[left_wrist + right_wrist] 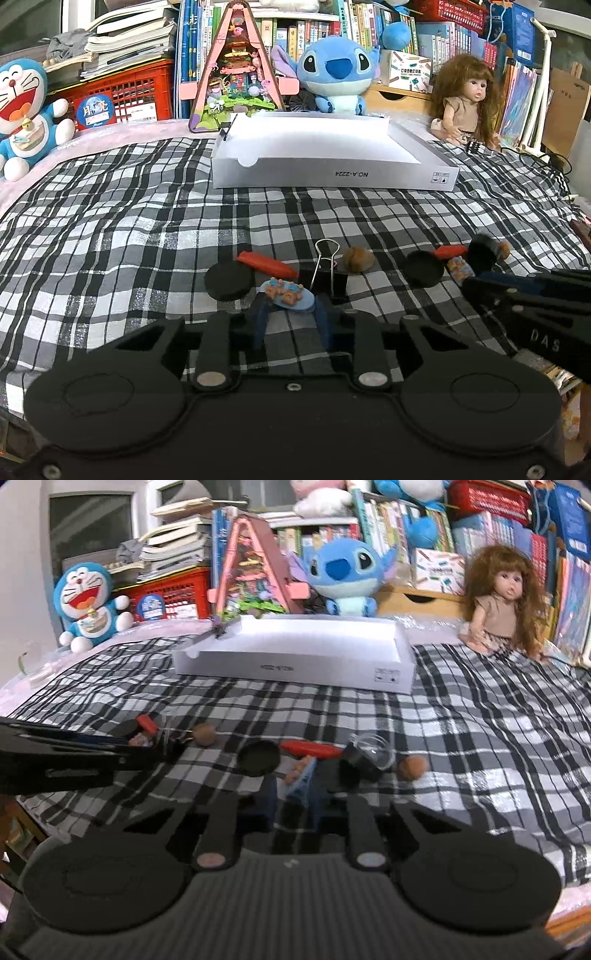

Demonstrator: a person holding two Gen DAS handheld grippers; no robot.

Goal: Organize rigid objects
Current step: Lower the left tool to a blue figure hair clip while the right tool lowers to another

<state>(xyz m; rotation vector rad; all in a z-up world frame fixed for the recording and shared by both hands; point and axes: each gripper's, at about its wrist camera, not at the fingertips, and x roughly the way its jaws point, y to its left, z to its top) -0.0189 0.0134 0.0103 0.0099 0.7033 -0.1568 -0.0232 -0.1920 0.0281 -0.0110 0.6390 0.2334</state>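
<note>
Grippers both working low over checked cloth [147,229]: left gripper [288,312] is pinching its bear clip [286,293]; right gripper [295,794] is pinching tilted bear clip [301,775]. White tray [332,173] is sitting beyond.

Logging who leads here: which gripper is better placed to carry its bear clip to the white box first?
Probably right. The right gripper seems to have its bear clip tilted up off the cloth; the left gripper brackets a flat-lying bear clip. The white box is ahead of both.

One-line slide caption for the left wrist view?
Left claw closing around bear clip on checked cloth, white box beyond.
</note>
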